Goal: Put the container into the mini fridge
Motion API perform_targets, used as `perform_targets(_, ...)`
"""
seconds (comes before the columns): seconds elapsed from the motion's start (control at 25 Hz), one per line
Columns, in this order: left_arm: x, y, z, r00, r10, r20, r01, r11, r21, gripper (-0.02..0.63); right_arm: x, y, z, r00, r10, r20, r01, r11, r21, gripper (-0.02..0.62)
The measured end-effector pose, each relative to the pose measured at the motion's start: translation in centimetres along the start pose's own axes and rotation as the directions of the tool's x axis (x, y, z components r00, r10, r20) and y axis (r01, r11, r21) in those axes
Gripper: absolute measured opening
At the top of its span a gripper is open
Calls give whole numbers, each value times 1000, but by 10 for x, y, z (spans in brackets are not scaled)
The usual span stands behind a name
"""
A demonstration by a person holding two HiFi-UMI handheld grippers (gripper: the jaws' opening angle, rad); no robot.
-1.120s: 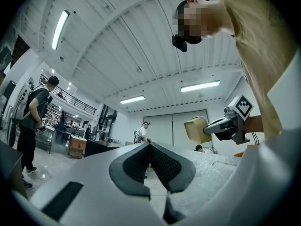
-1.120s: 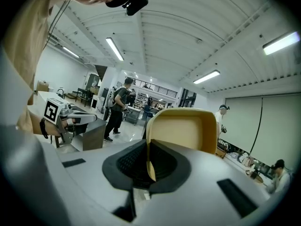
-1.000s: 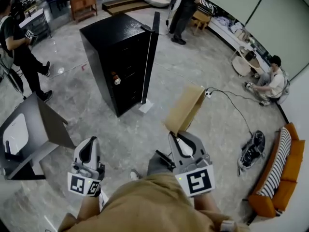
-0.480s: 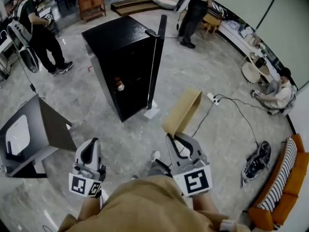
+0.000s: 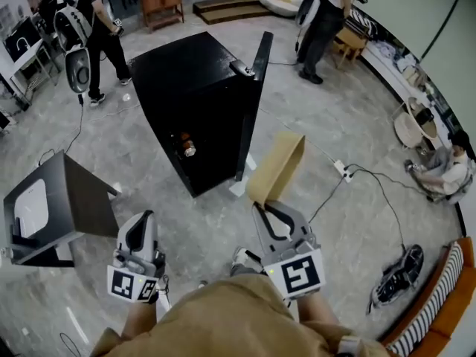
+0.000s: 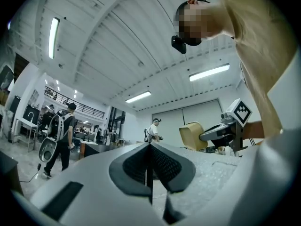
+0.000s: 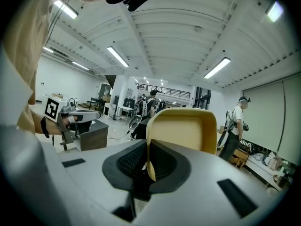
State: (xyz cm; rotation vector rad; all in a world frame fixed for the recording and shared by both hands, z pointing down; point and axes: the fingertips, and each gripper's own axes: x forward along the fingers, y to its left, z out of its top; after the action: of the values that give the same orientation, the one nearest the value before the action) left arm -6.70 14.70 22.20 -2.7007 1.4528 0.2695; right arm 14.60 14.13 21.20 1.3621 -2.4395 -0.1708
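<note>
The black mini fridge (image 5: 195, 88) stands on the floor ahead with its door (image 5: 251, 114) swung open; a small item (image 5: 187, 147) sits on a shelf inside. My right gripper (image 5: 262, 205) is shut on the edge of a tan container (image 5: 277, 168), which sticks out toward the fridge door. In the right gripper view the container (image 7: 183, 128) rises upright from between the pads (image 7: 129, 161). My left gripper (image 5: 140, 225) is shut and holds nothing; its pads (image 6: 162, 164) meet in the left gripper view. Both grippers are still short of the fridge.
A grey open-sided cabinet (image 5: 56, 203) stands on the floor at the left. A power strip (image 5: 346, 172) and its cable trail off to the right. People stand at the back left (image 5: 97, 21) and back right (image 5: 323, 17); another sits at the right (image 5: 446, 173).
Both grippers and the container have been carried toward the fridge, which now sits lower and closer in the head view. The standing person at the left has walked further back.
</note>
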Motion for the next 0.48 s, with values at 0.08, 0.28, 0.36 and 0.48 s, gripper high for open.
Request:
perform_targets(0.08,18,-2,-1,1000,17,-4,-17,1000,12,2,9,-20,-2,1000,17,6,-17,1000,-5,12)
perform_targets(0.28,54,-5,-6,998,65,-9,-65,997,28,2,29,-58,-9,998,65,11,-65,998,-22,12)
perform_targets(0.36,66,-8,-9,997,79,-14,-78,996,38,2,35,-68,-13,996,85,18,-84,996,-20,12)
perform_targets(0.48,80,-13,-10,995,101,-15,-99,993,63,2,41,-83,-22,994,109,27,-109,994,-11,12)
